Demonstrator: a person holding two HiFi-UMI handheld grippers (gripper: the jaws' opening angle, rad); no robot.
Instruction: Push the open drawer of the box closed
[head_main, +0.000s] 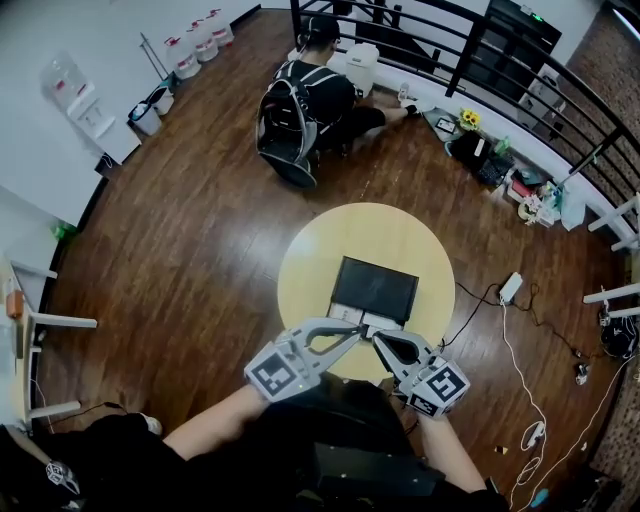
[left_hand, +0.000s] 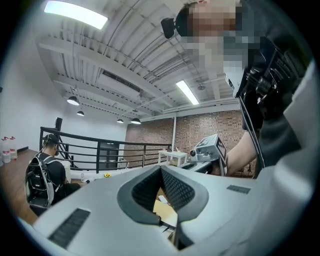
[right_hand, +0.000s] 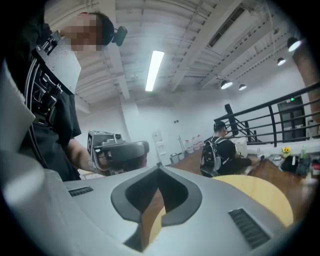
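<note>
The left grey tool and right grey tool are held clenched on nothing, tips near the round yellow wooden worktop's close edge. The pale open drawer is partly hidden behind them. The dark rectangular box is seen mid-worktop, its long axis crosswise, drawer facing the person.

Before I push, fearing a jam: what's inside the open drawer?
Only pale interior shows in the open white drawer; the left claw and right claw hide its front edge.
</note>
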